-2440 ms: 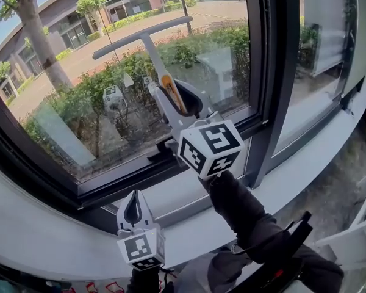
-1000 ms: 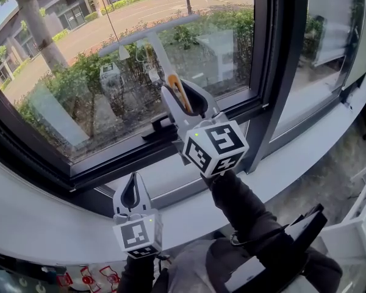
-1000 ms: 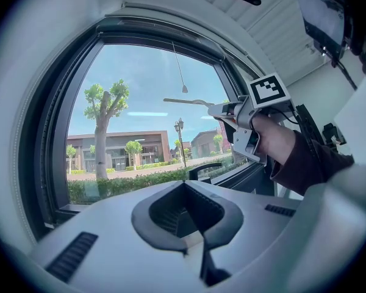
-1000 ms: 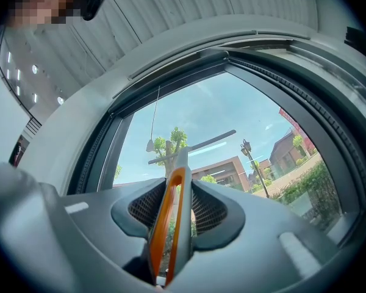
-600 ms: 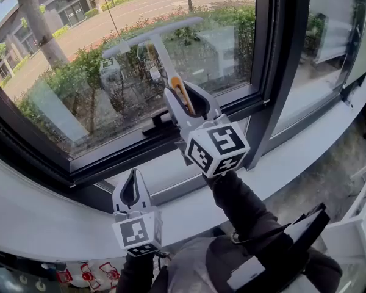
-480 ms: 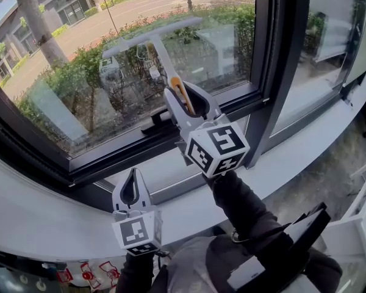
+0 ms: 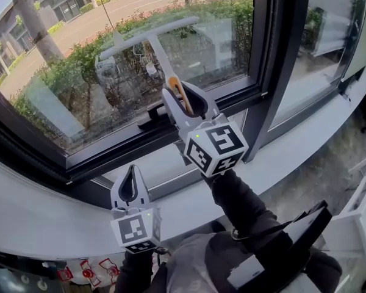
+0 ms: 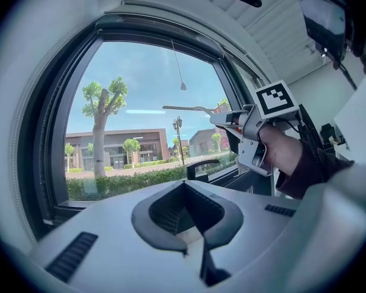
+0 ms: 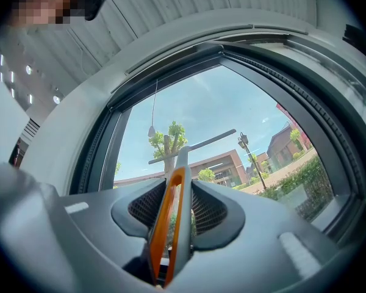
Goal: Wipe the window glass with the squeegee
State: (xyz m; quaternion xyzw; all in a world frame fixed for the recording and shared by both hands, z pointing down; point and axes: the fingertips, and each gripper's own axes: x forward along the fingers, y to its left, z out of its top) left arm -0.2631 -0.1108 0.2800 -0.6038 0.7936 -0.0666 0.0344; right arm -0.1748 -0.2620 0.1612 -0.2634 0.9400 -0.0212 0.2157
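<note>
Step in hand: a wiping stroke, squeegee up on the pane.
Glass (image 7: 61, 102) spans 9 to 1 o'clock in the head view. Squeegee (image 7: 147, 36) blade lies crosswise at 12, seemingly against the glass, with its handle running down toward 6 into the right gripper (image 7: 182, 99), whose jaws are clamped on it. Left gripper (image 7: 129, 179) sits at 7, jaws closed on nothing, idle. The next move, I judge, calls for a steady pull across the glass with the blade kept flat.

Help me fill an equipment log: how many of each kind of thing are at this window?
squeegee: 1
grippers: 2, the left gripper shut and empty, the right gripper shut on the squeegee
window handle: 1
total: 4
</note>
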